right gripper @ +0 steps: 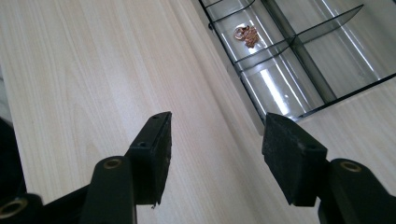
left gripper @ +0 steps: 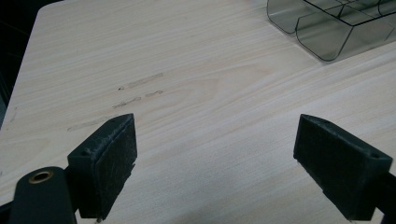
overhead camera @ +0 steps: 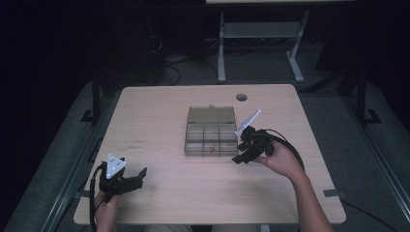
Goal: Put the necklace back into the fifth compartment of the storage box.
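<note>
A clear smoky plastic organizer box (overhead camera: pixel 211 130) lies open in the middle of the table, its lid folded back. One front compartment holds a small copper-coloured piece (right gripper: pixel 247 34), seen also in the high view as a copper piece (overhead camera: pixel 211 149). My right gripper (overhead camera: pixel 240 158) hovers just right of the box's front corner, open and empty, with the box wall (right gripper: pixel 243 84) ahead of its jaws. My left gripper (overhead camera: pixel 140 175) rests near the table's front left, open, nothing between its fingers (left gripper: pixel 105 163). A corner of the box (left gripper: pixel 327 28) shows far off in the left gripper view.
The light wooden table (overhead camera: pixel 159 111) has a round cable hole (overhead camera: pixel 241 97) at the back right. Faint scuff marks (left gripper: pixel 135 91) mark the wood ahead of the left gripper. Beyond the table stand a white desk frame (overhead camera: pixel 261 43) and dark floor with cables.
</note>
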`<state>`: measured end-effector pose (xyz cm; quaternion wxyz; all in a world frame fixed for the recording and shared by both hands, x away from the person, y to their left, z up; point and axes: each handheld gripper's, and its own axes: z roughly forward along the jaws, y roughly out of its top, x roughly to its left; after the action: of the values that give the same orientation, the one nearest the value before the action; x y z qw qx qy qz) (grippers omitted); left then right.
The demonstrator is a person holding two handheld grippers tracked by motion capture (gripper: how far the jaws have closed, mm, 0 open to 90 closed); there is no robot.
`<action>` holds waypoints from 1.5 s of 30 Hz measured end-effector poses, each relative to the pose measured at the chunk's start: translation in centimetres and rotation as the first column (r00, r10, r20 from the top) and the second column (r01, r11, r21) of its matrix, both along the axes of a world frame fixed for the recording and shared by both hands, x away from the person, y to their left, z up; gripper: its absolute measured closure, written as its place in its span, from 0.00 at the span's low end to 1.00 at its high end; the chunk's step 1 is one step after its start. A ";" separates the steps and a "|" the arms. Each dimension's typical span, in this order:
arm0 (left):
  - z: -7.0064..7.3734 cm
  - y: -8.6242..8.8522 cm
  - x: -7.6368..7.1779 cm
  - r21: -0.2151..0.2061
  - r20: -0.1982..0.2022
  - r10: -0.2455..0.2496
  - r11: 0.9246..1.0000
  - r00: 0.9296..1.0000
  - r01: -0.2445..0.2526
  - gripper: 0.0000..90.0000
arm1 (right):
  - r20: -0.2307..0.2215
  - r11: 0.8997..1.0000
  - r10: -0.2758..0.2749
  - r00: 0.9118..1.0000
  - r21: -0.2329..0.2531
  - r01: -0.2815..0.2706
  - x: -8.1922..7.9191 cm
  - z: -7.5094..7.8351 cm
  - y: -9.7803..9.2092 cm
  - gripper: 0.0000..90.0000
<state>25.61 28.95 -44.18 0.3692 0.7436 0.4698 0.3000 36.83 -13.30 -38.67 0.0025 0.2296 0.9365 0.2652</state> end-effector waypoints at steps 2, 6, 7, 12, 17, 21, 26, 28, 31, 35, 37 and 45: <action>0.0 0.0 0.0 0.001 -0.002 -0.001 1.000 1.000 0.001 0.14 | -0.007 1.000 0.003 1.000 -0.002 -0.003 -0.2 -0.2 0.0 0.46; 0.0 0.0 0.0 -0.002 0.003 0.002 1.000 1.000 -0.002 0.14 | -0.005 1.000 0.005 1.000 -0.008 -0.005 -0.6 -0.4 -0.2 0.46; 0.0 0.0 0.0 -0.001 0.002 0.001 1.000 1.000 -0.001 0.14 | -0.005 1.000 0.005 1.000 -0.003 -0.005 -0.8 -0.5 -0.3 0.46; 0.0 -0.1 0.0 0.003 0.002 -0.002 1.000 1.000 0.002 0.14 | -0.005 1.000 0.002 1.000 -0.003 -0.002 -1.2 -0.9 -0.8 0.45; -0.1 -0.1 -0.1 -0.002 0.004 0.000 1.000 1.000 0.000 0.14 | -0.011 1.000 -0.009 1.000 -0.011 0.009 -1.9 -1.5 -1.5 0.45; 0.0 -0.1 -0.1 0.001 0.003 -0.004 1.000 1.000 0.004 0.14 | -0.013 1.000 -0.018 1.000 -0.005 0.018 -2.5 -1.9 -2.3 0.46; 0.0 -0.1 -0.1 0.001 0.004 -0.002 1.000 1.000 0.002 0.14 | -0.011 0.999 -0.040 0.999 0.004 0.040 -3.3 -2.1 -3.4 0.46; 0.0 -0.1 -0.1 0.000 0.005 -0.003 1.000 1.000 0.003 0.14 | -0.018 0.999 -0.050 0.999 0.008 0.051 -3.6 -2.1 -3.8 0.46; 0.0 -0.1 -0.1 0.000 0.007 -0.003 1.000 1.000 0.003 0.14 | -0.014 0.998 -0.062 0.998 0.007 0.062 -4.1 -2.2 -4.4 0.45; 0.0 -0.1 -0.1 -0.001 0.006 -0.002 1.000 1.000 0.002 0.14 | -0.012 0.997 -0.074 0.997 -0.001 0.074 -4.8 -2.5 -5.1 0.45; 0.0 -0.1 -0.1 -0.001 0.005 -0.003 1.000 1.000 0.003 0.14 | -0.017 0.997 -0.082 0.997 -0.004 0.082 -5.1 -2.7 -5.4 0.45; 0.0 -0.2 -0.1 -0.001 0.002 -0.008 1.000 1.000 0.008 0.14 | -0.024 0.996 -0.092 0.995 -0.011 0.092 -6.6 -3.6 -6.4 0.45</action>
<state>25.47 28.74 -44.17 0.3714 0.7450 0.4667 0.2988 30.21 -19.70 -42.28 0.0042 0.2757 0.9261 0.2575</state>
